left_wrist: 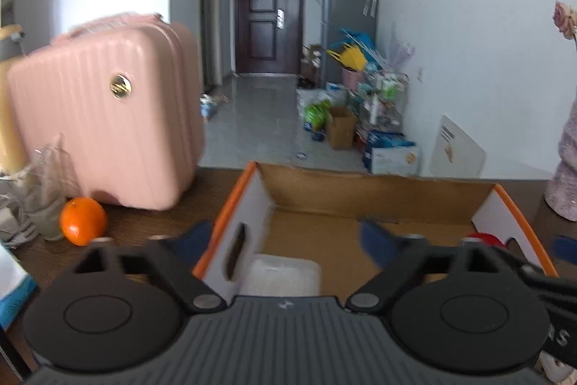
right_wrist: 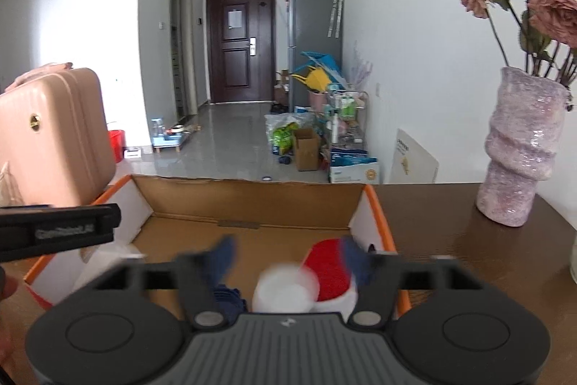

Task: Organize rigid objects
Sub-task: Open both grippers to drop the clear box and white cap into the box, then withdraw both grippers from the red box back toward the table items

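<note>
Both the left hand-held gripper [left_wrist: 285, 237] and right hand-held gripper [right_wrist: 288, 258] stand open over the cardboard box [right_wrist: 252, 201]; its red-and-white container [right_wrist: 326, 271], at the right one's five o'clock, may tip if clipped.

Pink suitcase [left_wrist: 104, 118], orange [left_wrist: 83, 221], vase [right_wrist: 523, 147]

Your left wrist camera sits low over the table [left_wrist: 151, 222], close behind the open cardboard box [left_wrist: 378, 190], and looks slightly down past it toward the dark door [left_wrist: 268, 24] at 12 o'clock. The pink suitcase [left_wrist: 104, 118] fills its 10 o'clock side.

Your right wrist camera rides at the same height and closeness, set further right: the box [right_wrist: 252, 201] lies dead ahead, the vase of roses [right_wrist: 519, 150] at 2 o'clock, the suitcase [right_wrist: 50, 136] at 9 o'clock.

Both views share the box, suitcase, door, grey fridge [left_wrist: 346, 9] and hallway floor [left_wrist: 252, 125].
</note>
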The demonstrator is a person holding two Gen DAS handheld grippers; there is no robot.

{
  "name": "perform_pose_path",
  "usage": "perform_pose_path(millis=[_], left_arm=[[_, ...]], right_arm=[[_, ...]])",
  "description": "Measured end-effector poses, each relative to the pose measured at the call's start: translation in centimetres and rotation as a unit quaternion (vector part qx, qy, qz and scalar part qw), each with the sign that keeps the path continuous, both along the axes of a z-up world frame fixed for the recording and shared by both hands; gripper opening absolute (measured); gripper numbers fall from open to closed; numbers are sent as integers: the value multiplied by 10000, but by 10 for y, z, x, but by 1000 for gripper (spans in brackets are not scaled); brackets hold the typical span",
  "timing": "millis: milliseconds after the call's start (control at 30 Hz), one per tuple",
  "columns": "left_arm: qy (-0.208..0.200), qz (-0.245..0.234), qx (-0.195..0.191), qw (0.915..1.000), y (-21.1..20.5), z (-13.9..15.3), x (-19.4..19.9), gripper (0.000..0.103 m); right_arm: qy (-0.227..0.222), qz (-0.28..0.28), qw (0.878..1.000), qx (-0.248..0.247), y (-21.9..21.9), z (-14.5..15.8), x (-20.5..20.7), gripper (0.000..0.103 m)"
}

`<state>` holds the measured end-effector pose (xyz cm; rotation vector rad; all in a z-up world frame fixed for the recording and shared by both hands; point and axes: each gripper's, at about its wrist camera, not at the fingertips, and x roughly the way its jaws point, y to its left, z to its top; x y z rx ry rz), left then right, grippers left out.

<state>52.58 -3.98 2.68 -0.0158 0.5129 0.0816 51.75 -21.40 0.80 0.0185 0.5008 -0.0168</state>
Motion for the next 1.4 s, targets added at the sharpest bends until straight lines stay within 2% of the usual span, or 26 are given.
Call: perform_pose_path(millis=[67,200,367,800,1400], left_arm=[[-45,61,30,10000,1,2,-1,103],[75,234,-62,9997,6,2,1,103],[188,307,-128,9993,10,0,3,103],[108,255,-72,9996,6,5,-4,103],[-61,231,-63,9997,9,11,-37,103]], right_arm=[[-34,-37,10000,-43,1,2,-3,93],[-2,-98,9999,-67,1,2,-2,103],[8,-88,9999,-86,2,2,-3,103],[-86,-83,9999,9,-2,7,-7,103],[-249,1,9997,-77,-10,8,-36,103]])
